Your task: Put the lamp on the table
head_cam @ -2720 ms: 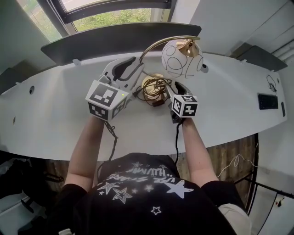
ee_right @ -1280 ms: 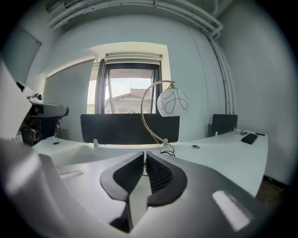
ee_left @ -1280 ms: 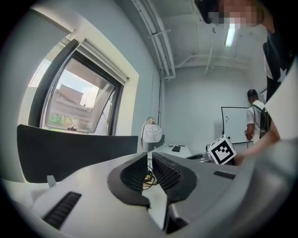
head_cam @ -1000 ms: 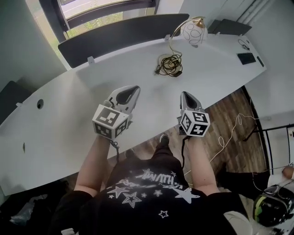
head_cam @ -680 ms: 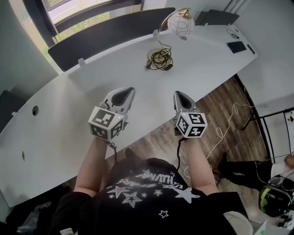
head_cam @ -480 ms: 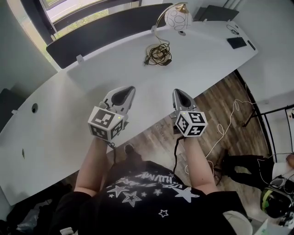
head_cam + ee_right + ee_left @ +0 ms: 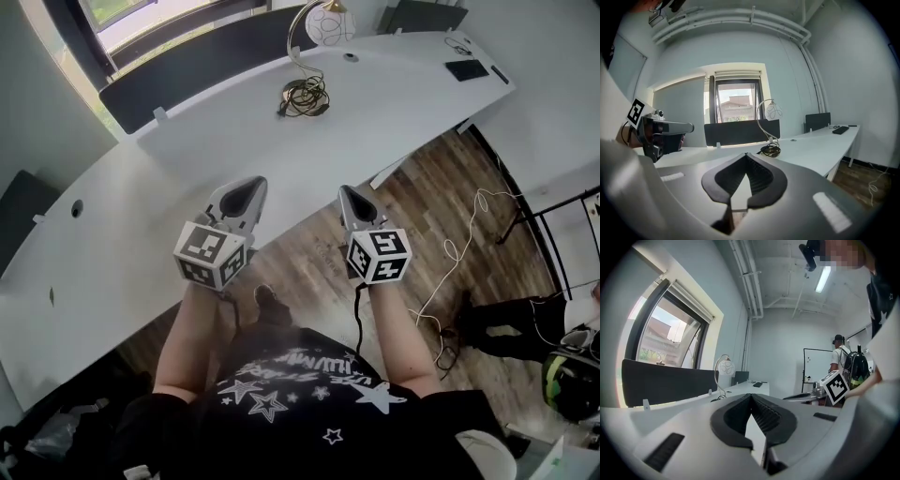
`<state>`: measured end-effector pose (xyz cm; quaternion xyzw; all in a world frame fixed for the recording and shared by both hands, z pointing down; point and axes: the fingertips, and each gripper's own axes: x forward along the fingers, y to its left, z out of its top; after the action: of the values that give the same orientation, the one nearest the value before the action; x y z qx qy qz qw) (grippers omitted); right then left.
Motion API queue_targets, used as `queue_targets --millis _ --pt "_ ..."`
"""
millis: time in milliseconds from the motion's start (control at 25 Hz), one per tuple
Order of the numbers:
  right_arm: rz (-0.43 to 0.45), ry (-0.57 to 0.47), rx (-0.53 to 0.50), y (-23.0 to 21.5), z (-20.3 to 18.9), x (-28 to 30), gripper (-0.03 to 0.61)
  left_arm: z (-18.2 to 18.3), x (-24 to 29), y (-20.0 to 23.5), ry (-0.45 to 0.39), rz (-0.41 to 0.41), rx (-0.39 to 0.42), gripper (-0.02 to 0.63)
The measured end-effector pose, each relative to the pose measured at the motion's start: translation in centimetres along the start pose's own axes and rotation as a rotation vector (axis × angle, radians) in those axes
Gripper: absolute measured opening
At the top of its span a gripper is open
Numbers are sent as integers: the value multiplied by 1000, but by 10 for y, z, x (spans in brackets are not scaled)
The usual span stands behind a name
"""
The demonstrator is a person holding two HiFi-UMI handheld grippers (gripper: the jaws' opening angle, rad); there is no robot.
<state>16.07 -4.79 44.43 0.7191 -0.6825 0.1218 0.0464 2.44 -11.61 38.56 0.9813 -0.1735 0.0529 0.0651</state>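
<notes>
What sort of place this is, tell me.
Probably an office: a long white table backed by dark divider screens, a keyboard at its far end, and a whiteboard on the wall.

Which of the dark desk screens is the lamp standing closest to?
The long dark screen on the window side: the lamp stands in front of its right end. The short screen at the far end and the left screen stand well away.

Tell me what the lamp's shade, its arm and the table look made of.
Shade: likely frosted white glass, a pale globe with dark lines.
Arm: brass-coloured metal, thin, shiny gold curve.
Table: probably matte white laminate, smooth and uniform.
</notes>
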Motion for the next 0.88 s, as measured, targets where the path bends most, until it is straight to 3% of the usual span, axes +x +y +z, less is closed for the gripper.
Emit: queue_targets --millis 280,480,880 --pt "31 -16 -63 11 8 -65 2 3 -31 -59 -38 29 28 9" --pt "47 -7 -52 13 2 -99 2 2 -53 -93 -30 48 33 9" --pt "22 -20 -25 25 -4 -125 0 -2 -64 -113 -16 49 26 9"
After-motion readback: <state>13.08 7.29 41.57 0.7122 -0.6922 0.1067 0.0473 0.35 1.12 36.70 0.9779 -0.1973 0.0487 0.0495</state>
